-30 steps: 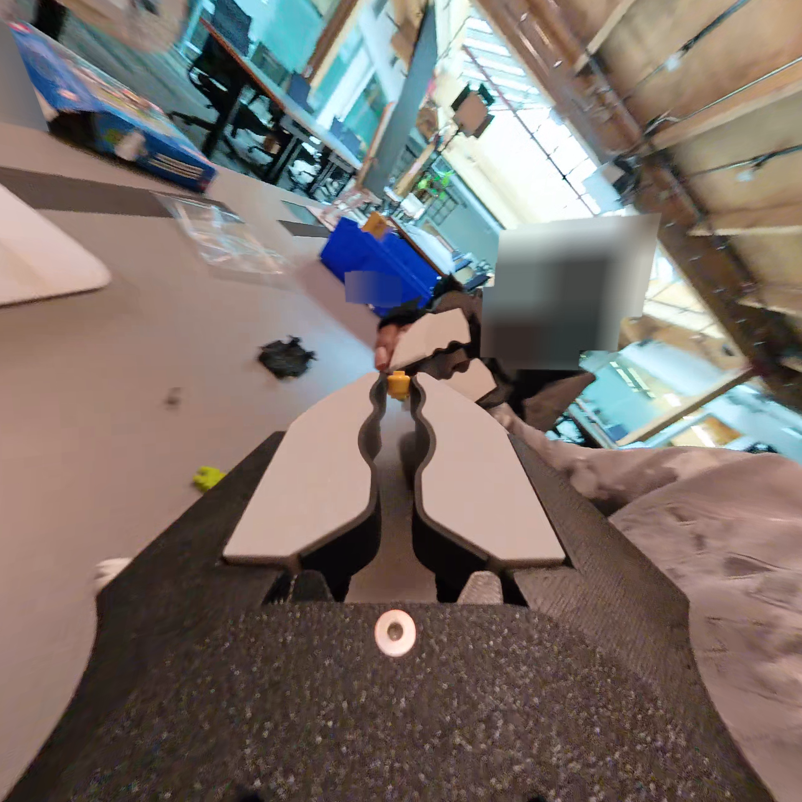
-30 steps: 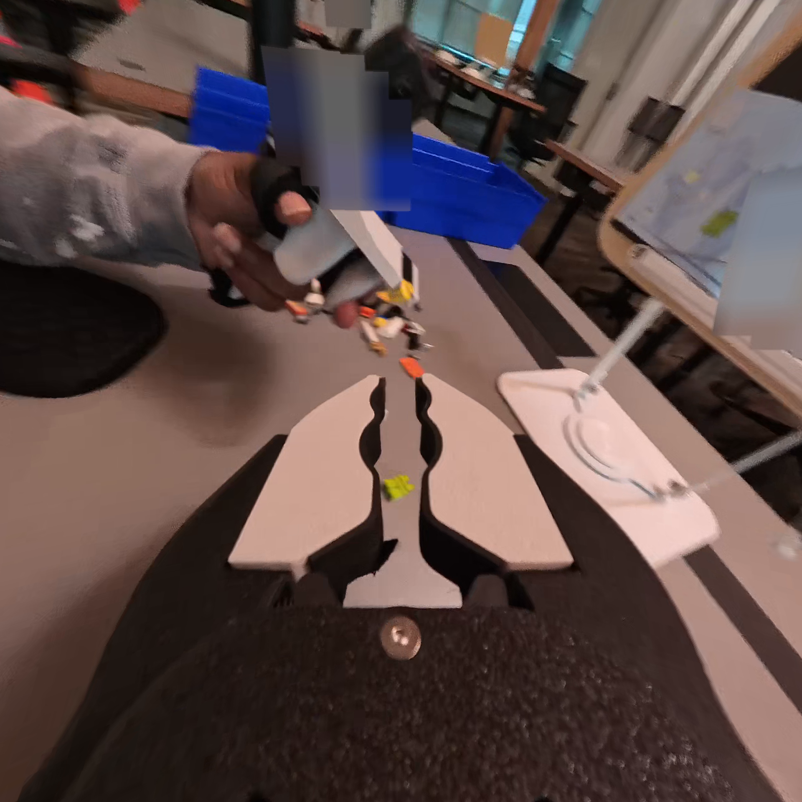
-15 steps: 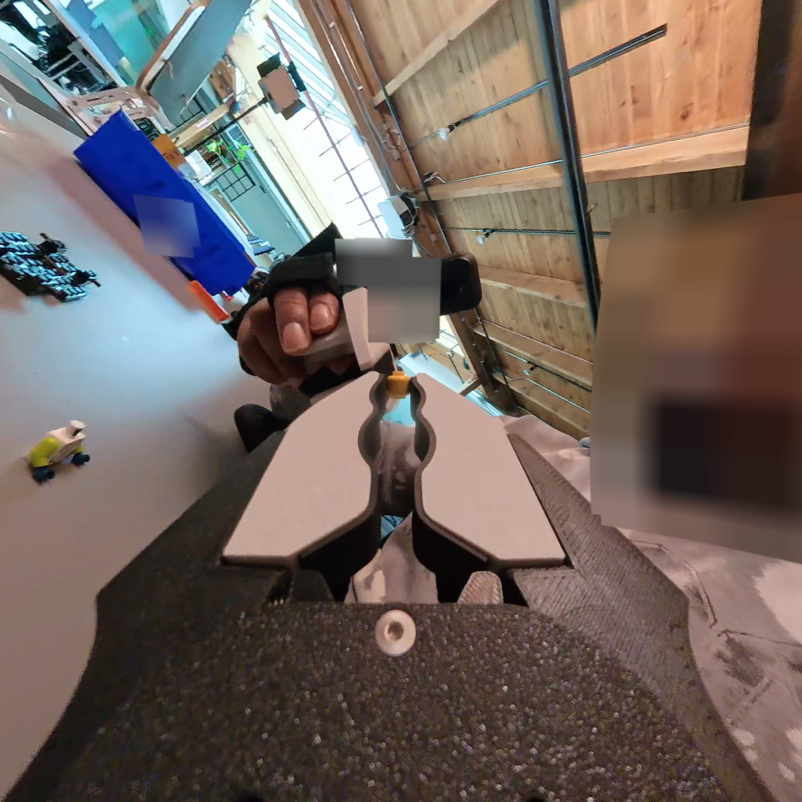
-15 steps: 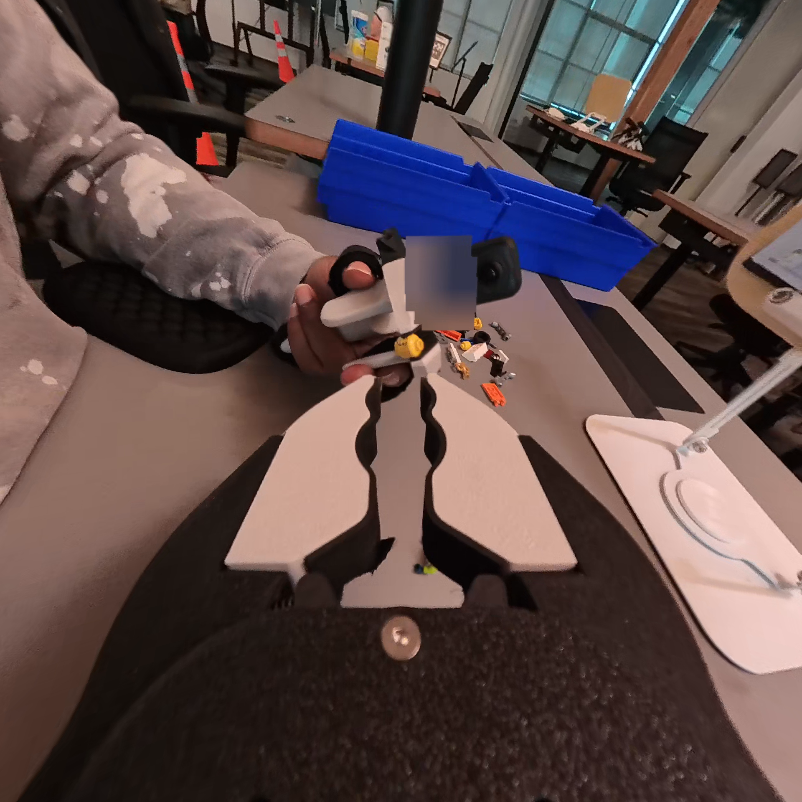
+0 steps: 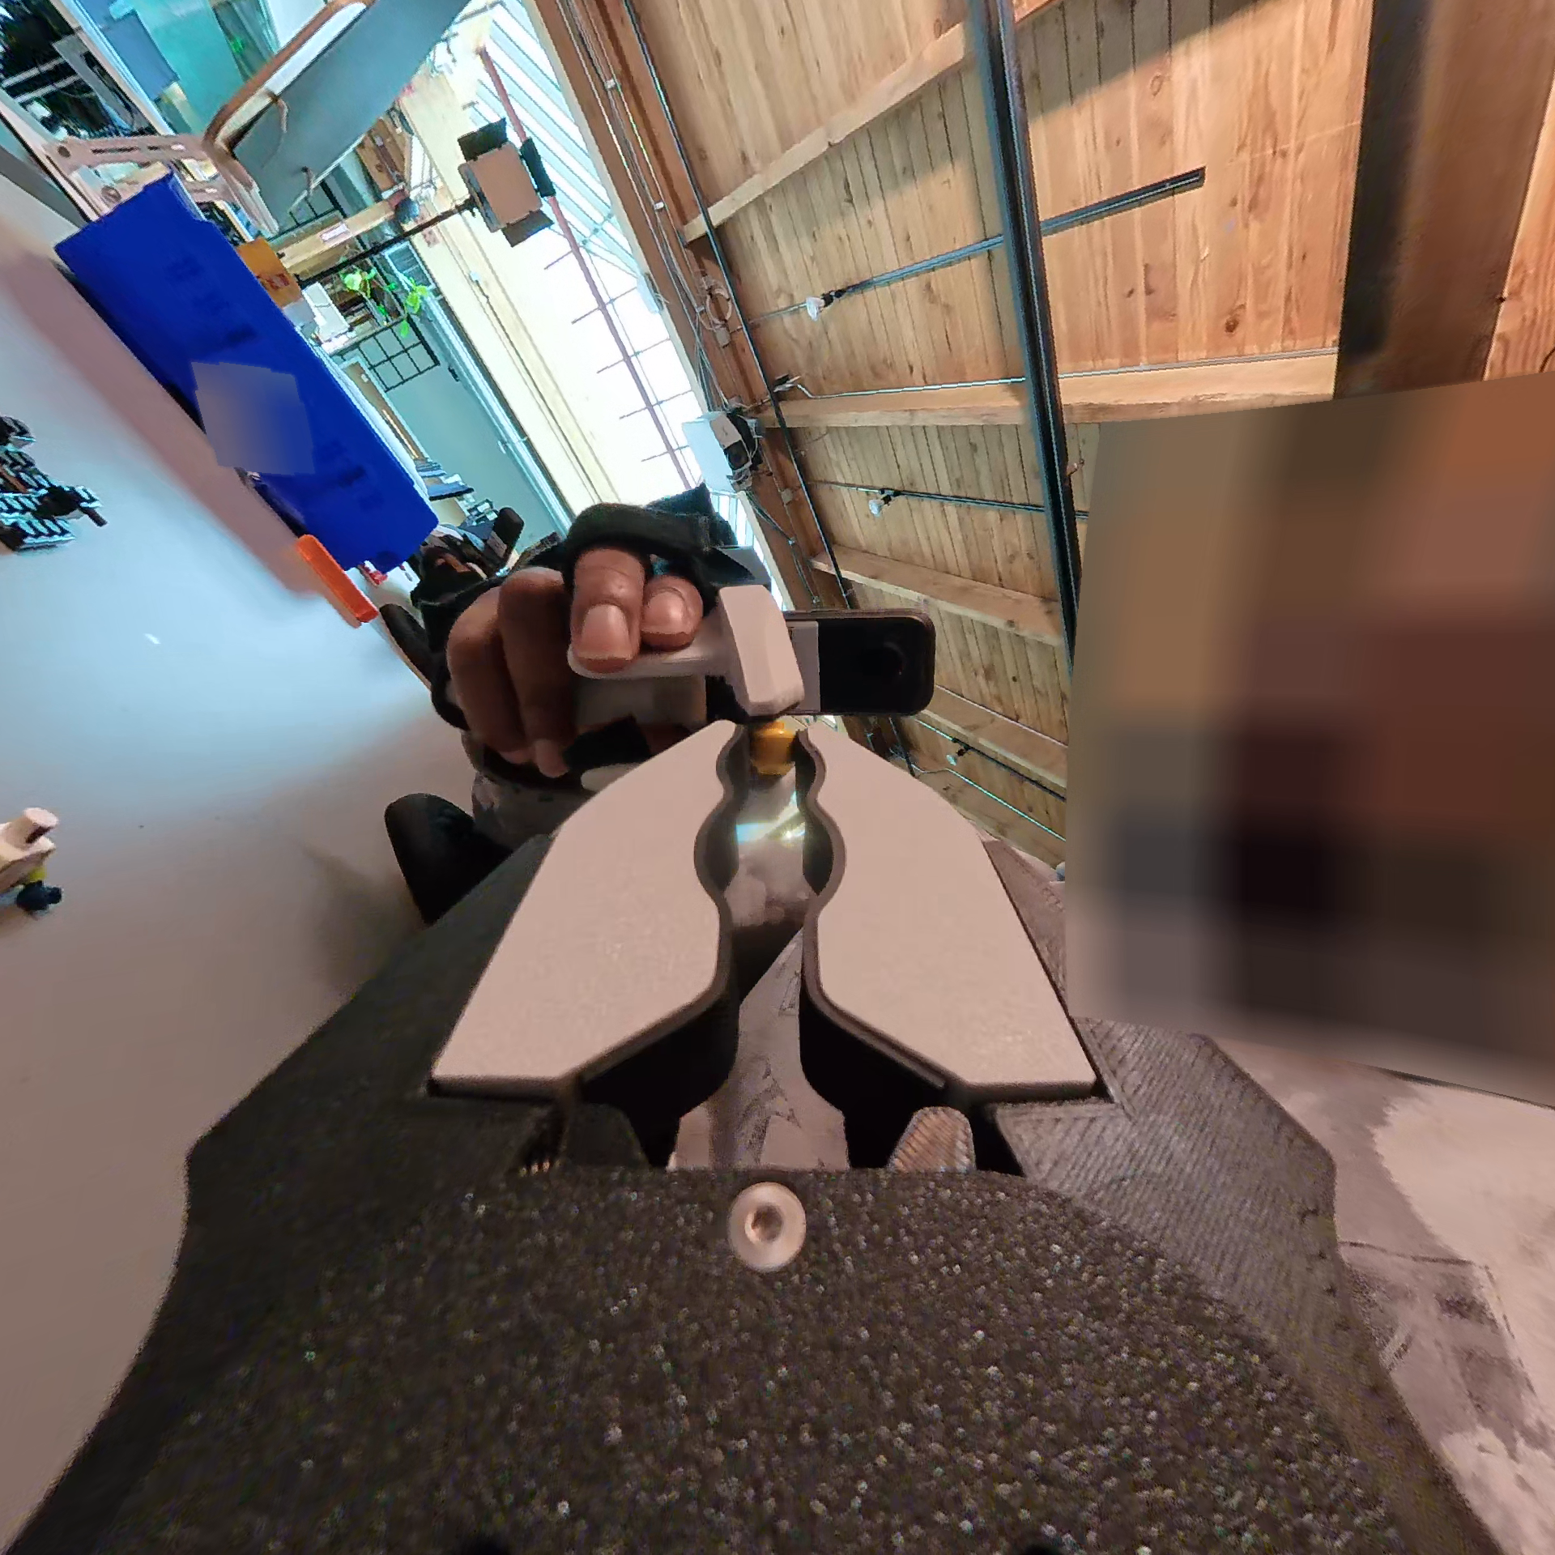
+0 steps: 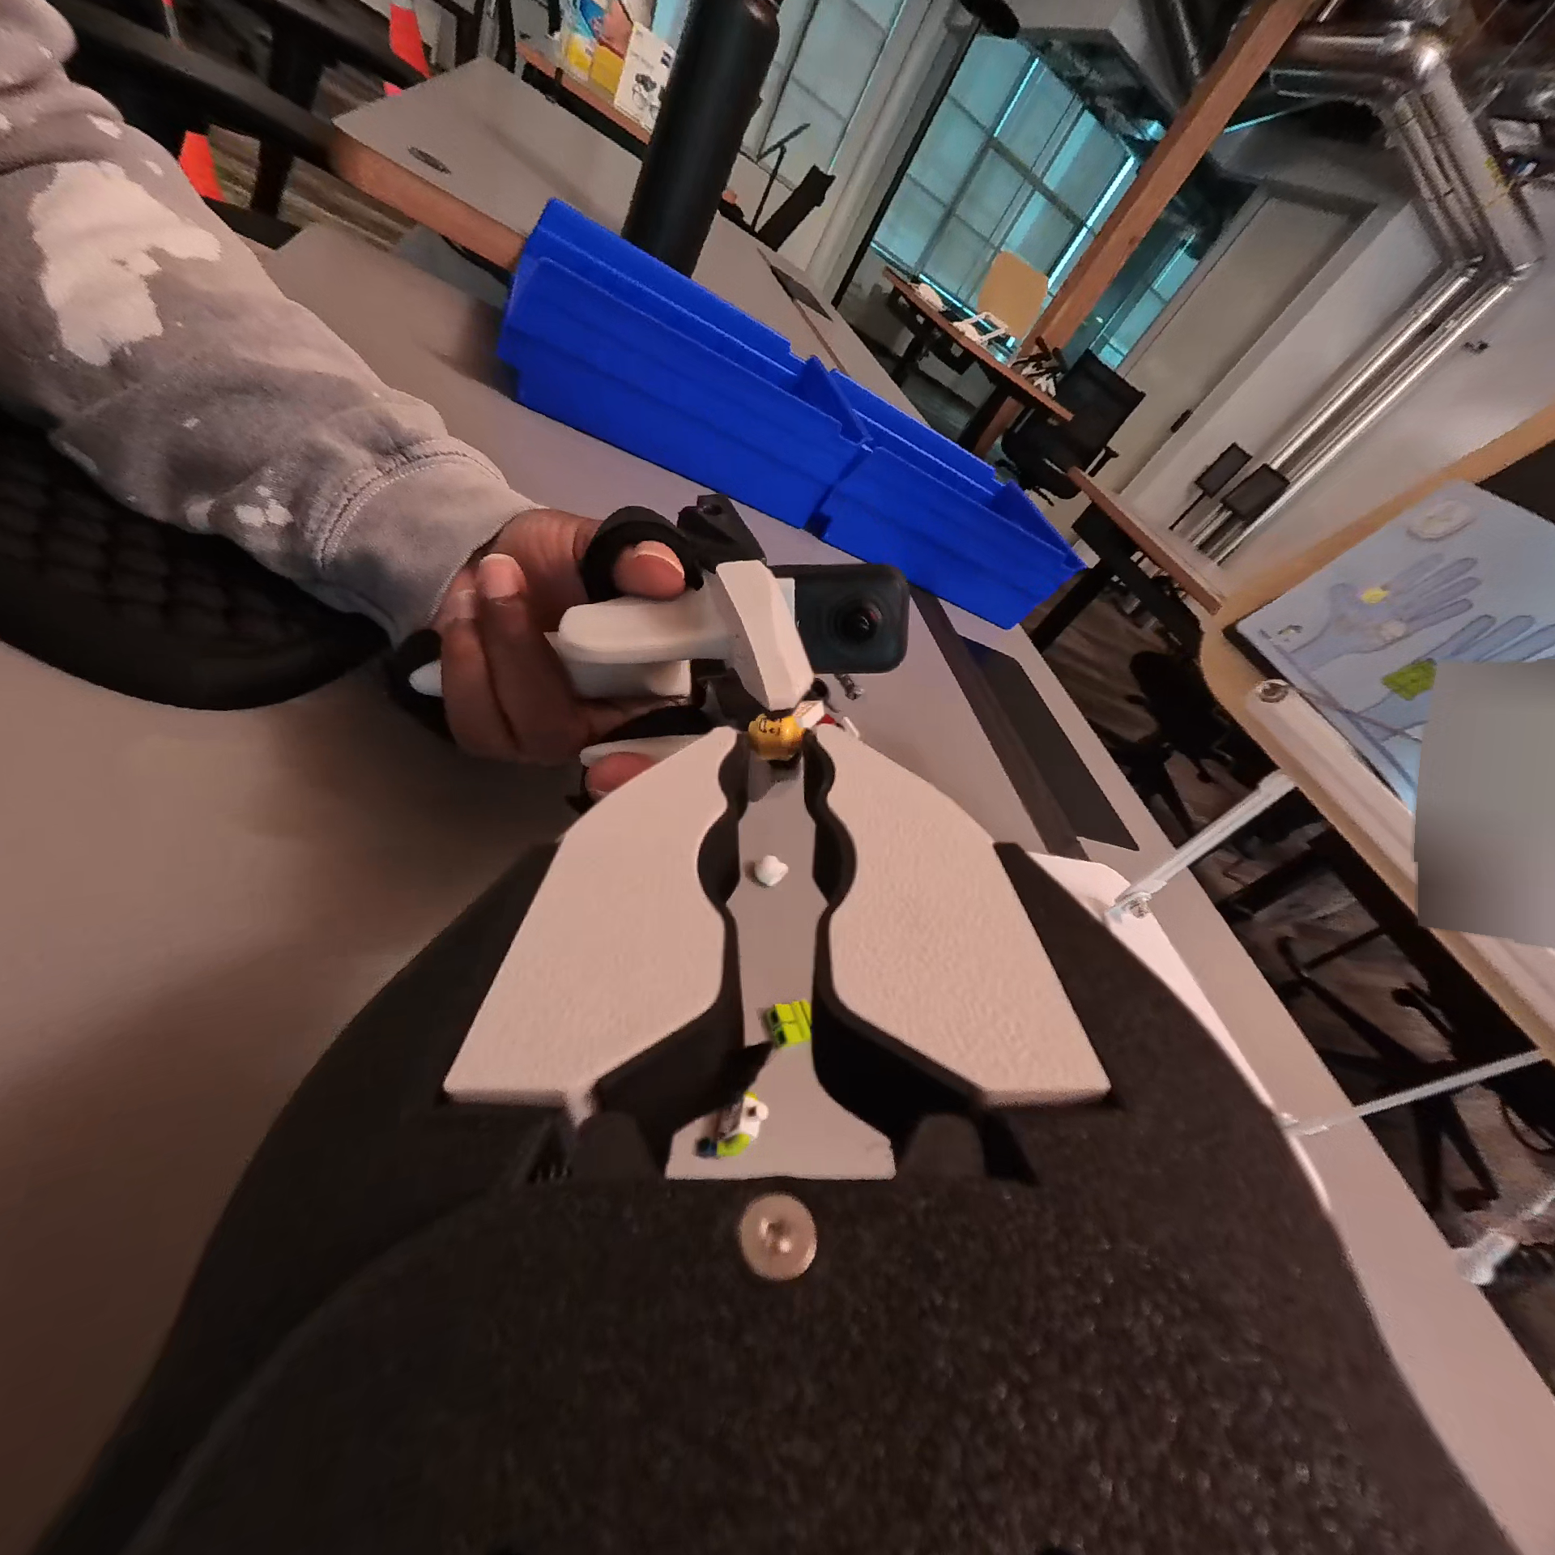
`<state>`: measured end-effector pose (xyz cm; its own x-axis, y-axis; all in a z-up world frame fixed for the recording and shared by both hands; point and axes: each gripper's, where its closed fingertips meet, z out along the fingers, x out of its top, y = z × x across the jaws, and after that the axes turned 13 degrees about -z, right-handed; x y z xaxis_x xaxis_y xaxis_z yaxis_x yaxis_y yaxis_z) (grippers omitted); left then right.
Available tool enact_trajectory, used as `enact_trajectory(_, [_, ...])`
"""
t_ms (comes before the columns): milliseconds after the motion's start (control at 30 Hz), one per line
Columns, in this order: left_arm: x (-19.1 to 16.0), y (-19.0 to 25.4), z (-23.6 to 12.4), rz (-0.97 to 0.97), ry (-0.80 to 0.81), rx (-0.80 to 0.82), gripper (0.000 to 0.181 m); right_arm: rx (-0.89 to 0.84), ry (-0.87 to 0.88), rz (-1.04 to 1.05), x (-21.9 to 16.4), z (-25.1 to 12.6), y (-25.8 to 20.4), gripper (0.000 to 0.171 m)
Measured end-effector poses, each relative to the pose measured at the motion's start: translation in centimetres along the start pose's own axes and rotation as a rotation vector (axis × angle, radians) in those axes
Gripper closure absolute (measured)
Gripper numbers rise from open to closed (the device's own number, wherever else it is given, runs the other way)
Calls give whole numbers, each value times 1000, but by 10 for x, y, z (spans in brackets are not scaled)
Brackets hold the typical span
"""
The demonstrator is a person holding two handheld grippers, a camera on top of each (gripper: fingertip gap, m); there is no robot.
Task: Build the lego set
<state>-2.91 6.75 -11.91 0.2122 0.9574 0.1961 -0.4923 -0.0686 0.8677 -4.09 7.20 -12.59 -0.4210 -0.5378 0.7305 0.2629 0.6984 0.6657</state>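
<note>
My left gripper (image 5: 768,745) is shut on a small yellow minifigure head (image 5: 770,750), held up in the air at its fingertips. In the right wrist view the same head (image 6: 776,736) sits right at the tips of my right gripper (image 6: 776,749), whose jaws stand narrowly apart. I cannot tell whether they touch the head. The two grippers face each other tip to tip. A hand holds the left gripper (image 6: 757,639) above the grey table, and the right gripper (image 5: 761,665) shows just beyond the head.
On the table (image 6: 252,883) below my right gripper lie a white piece (image 6: 767,871), a lime piece (image 6: 787,1022) and a lime-and-white piece (image 6: 736,1127). Blue bins (image 6: 757,404) stand behind. A white stand base (image 6: 1119,926) is at right. A black build (image 5: 42,505) lies far left. Only a small space, under 4 cm, lies between the two pairs of fingers. The lime-and-white piece (image 6: 736,1127) is about 15 centimeters from both grippers' fingertips.
The two grippers have closed in on each other, so the yellow head now sits at my right gripper's tips. Both grippers are raised off the table. The left gripper's grip is unchanged.
</note>
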Motion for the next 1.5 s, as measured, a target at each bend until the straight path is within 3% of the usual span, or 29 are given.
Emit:
enact_trajectory(267, [3, -2, -3, 11, 17, 21, 171, -28, -35, -15, -4, 2, 2, 159])
enact_trajectory(400, [9, -8, -7, 98, 53, 111, 164, -74, -100, -2, -14, 2, 9, 159])
enact_trajectory(600, [10, -15, -6, 202, 69, 216, 167, -109, -176, -30, -21, 7, 9, 159])
enact_trajectory(1500, [18, -11, -13, 308, 99, 313, 172, -226, -252, -71, -20, 14, 13, 159])
